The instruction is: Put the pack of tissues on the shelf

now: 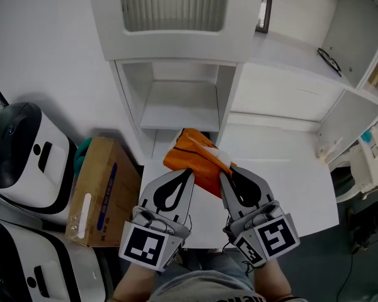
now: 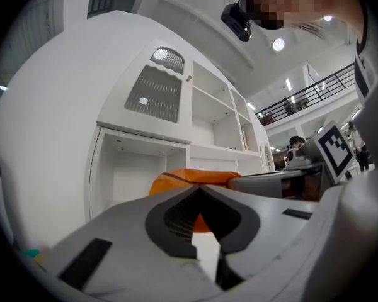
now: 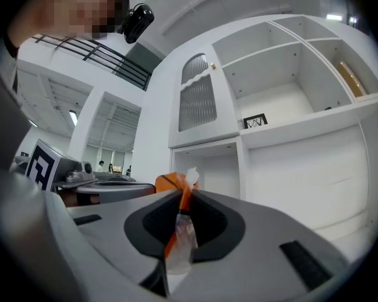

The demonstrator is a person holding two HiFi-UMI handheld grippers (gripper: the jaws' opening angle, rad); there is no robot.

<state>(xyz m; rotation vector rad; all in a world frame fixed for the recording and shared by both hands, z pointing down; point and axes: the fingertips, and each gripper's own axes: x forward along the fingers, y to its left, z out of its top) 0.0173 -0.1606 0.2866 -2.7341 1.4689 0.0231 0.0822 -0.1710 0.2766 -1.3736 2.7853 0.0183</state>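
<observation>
White shelf unit [image 1: 178, 109] rises behind the table [image 1: 283, 162]. Left hand-held gripper [image 1: 190, 170] and right hand-held gripper [image 1: 224, 173] each pinch the orange pack of tissues [image 1: 194, 157], held above the table's edge

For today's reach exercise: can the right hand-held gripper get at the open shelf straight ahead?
Probably yes: the shelf stands open, and nothing lies between it and the right hand-held gripper, which pinches the pack of tissues.
</observation>
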